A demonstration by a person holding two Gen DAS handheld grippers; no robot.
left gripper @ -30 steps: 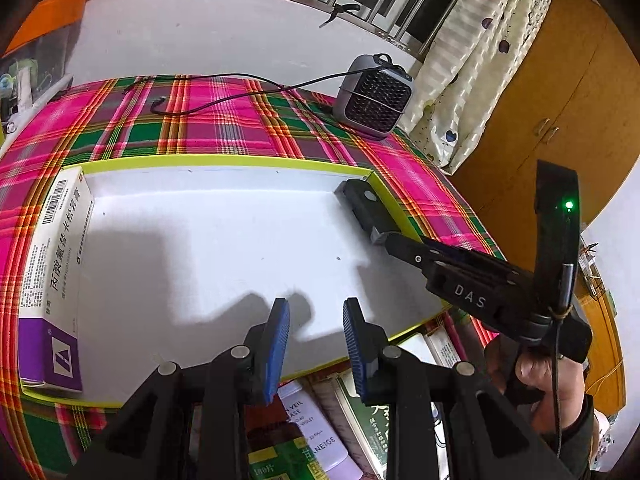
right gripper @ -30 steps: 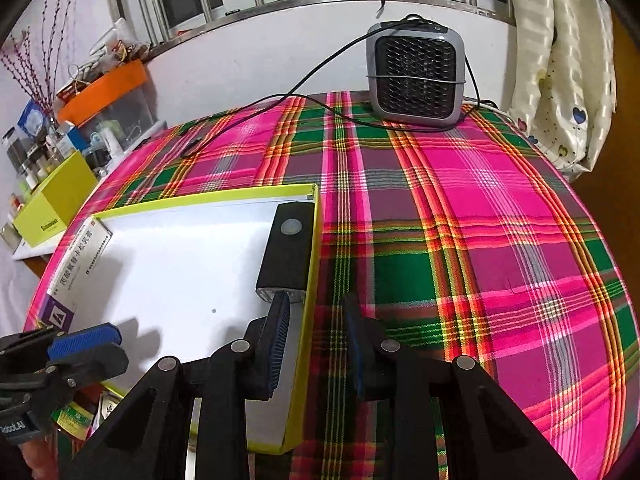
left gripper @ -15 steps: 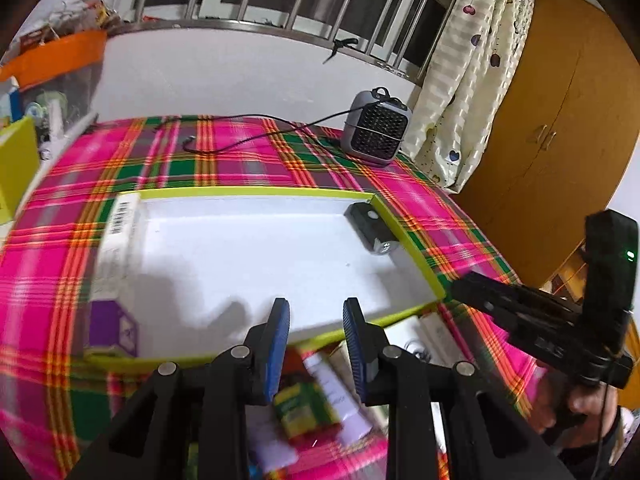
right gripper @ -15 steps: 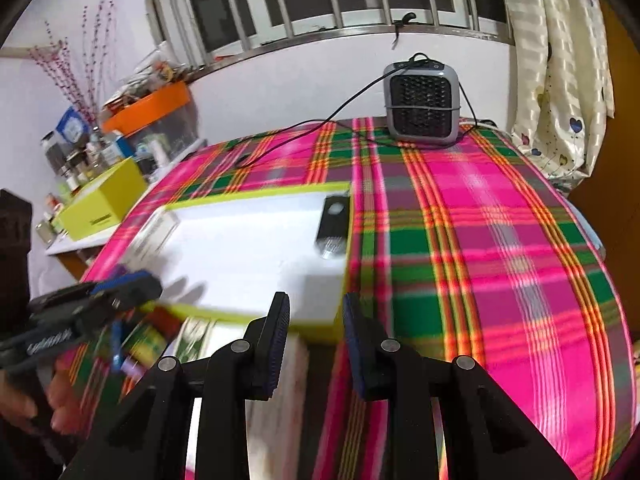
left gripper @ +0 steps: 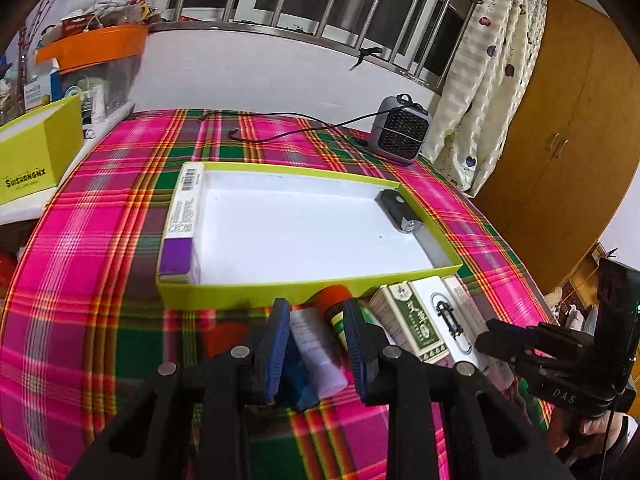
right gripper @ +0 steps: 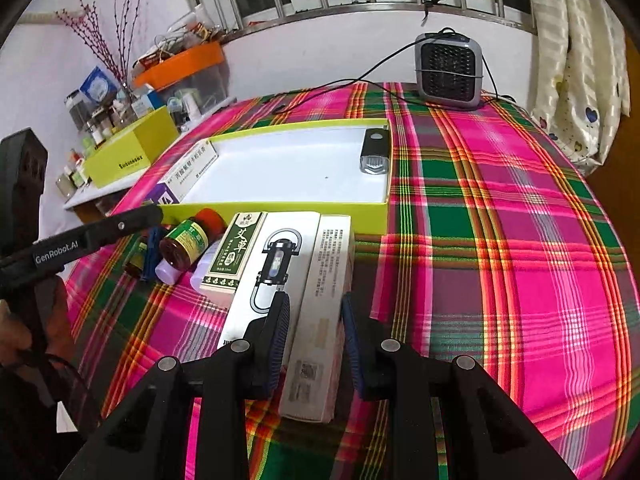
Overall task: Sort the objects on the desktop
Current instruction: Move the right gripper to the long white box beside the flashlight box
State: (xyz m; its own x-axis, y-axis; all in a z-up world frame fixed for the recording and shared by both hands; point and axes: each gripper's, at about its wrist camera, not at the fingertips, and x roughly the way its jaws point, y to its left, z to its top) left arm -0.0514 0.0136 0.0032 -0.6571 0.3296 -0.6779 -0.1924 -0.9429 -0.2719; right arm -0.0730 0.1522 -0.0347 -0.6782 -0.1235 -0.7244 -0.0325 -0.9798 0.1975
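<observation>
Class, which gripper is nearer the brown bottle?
Left. The left gripper hovers right over the brown bottle; the right gripper is farther off, over the white boxes.

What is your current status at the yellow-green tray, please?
Left tool open above white tube. Right tool open over pale long box. Yellow-green tray holds purple-ended box, black device. Nothing blocking.

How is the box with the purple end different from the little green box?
The purple-ended box lies inside the yellow-green tray, along its left wall; the green box lies on the plaid cloth outside it. The purple-ended box is mostly white and longer; the green box is dark green with a cream edge. Both are cardboard cartons lying flat.
</observation>
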